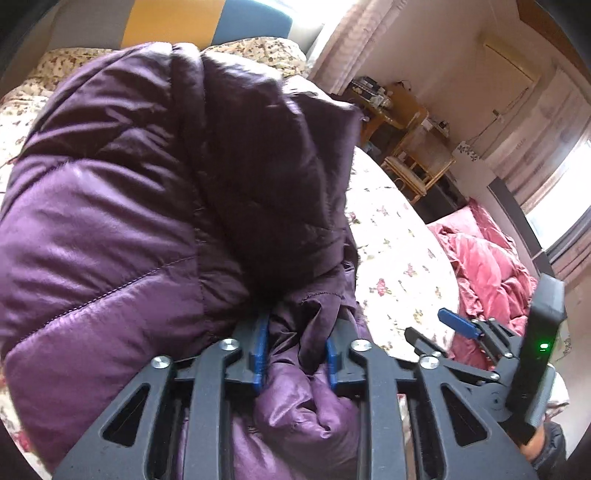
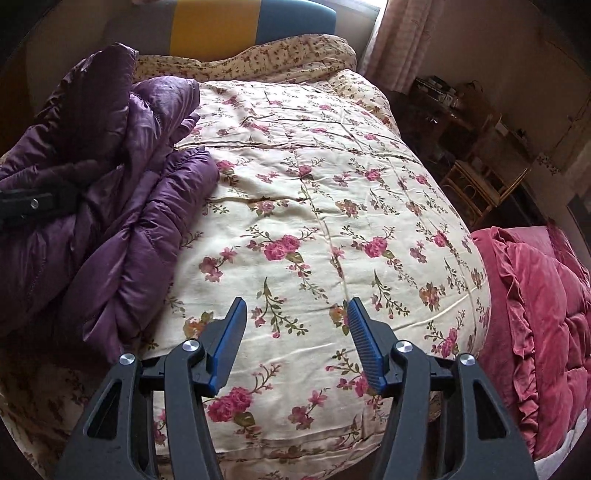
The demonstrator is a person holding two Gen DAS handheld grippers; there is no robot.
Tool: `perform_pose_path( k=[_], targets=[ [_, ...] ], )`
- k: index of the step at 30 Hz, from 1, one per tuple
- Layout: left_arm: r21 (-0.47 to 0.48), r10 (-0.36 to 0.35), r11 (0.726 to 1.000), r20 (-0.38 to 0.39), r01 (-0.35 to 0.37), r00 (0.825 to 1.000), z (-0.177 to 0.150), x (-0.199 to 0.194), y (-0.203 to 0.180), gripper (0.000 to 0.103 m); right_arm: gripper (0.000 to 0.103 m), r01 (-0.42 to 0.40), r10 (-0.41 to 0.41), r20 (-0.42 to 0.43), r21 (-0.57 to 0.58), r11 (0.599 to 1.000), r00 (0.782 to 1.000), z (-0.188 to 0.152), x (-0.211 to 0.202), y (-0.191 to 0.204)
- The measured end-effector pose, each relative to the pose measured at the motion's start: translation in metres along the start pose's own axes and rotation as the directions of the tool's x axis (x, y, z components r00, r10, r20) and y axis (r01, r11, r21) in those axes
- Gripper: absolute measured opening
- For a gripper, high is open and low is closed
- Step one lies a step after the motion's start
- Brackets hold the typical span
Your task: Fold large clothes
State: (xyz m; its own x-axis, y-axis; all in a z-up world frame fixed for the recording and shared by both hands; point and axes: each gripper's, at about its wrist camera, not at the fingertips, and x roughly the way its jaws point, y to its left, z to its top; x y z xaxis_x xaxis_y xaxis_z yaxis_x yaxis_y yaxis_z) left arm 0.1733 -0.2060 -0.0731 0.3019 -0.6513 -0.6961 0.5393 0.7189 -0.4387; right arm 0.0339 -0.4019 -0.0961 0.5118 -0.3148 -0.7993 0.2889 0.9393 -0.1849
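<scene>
The purple quilted coat [image 1: 147,221] lies bunched on the bed's left side, its long axis running roughly from the near edge toward the headboard [image 2: 255,26], though the heaped folds make that hard to judge. The left hand-held gripper [image 1: 295,354] stands partly open with a fold of coat between its blue pads; whether they press on it I cannot tell. The right hand-held gripper [image 2: 297,347] hangs wide open and empty over the floral quilt [image 2: 314,206], well clear of the coat. A crumpled pink quilt [image 2: 546,314] lies right; rattan furniture [image 2: 480,184] stands beyond. No writing is legible.
</scene>
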Motion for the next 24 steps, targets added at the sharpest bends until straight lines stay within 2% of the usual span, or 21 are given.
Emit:
perform_pose_path(
  k=[2,4,7,9,14,19,24],
  targets=[
    [-0.005,-0.038,0.999,0.018,0.038,0.999,0.002,-0.01,-0.004,0.057,0.059,-0.001,0.001,0.007,-0.001,1.0,1.0,0.001,-0.004,0.002],
    [0.001,-0.055,0.998,0.055,0.055,0.997,0.002,-0.028,-0.008,0.066,0.06,-0.003,0.003,0.017,-0.005,1.0,1.0,0.003,-0.01,0.005],
    [-0.005,-0.081,0.997,0.109,0.082,0.991,0.0,-0.057,-0.006,0.066,0.06,-0.006,0.006,0.029,-0.015,1.0,1.0,0.007,-0.018,0.012],
    [-0.019,-0.069,0.997,0.151,0.073,0.986,-0.002,-0.076,0.002,0.066,0.06,-0.008,0.009,0.039,-0.026,1.0,0.999,0.01,-0.024,0.017],
    [-0.093,0.034,0.996,0.228,-0.013,0.973,-0.015,-0.107,0.033,0.066,0.06,-0.024,0.028,0.07,-0.046,0.999,0.997,0.018,-0.043,0.032],
    [-0.202,0.198,0.967,0.206,-0.156,0.958,-0.03,-0.116,0.078,0.066,0.06,-0.048,0.057,0.112,-0.081,0.996,0.992,0.027,-0.067,0.05],
    [-0.222,0.264,0.949,0.172,-0.224,0.949,-0.038,-0.108,0.096,0.066,0.06,-0.069,0.084,0.128,-0.117,0.991,0.988,0.036,-0.082,0.072]
  ],
)
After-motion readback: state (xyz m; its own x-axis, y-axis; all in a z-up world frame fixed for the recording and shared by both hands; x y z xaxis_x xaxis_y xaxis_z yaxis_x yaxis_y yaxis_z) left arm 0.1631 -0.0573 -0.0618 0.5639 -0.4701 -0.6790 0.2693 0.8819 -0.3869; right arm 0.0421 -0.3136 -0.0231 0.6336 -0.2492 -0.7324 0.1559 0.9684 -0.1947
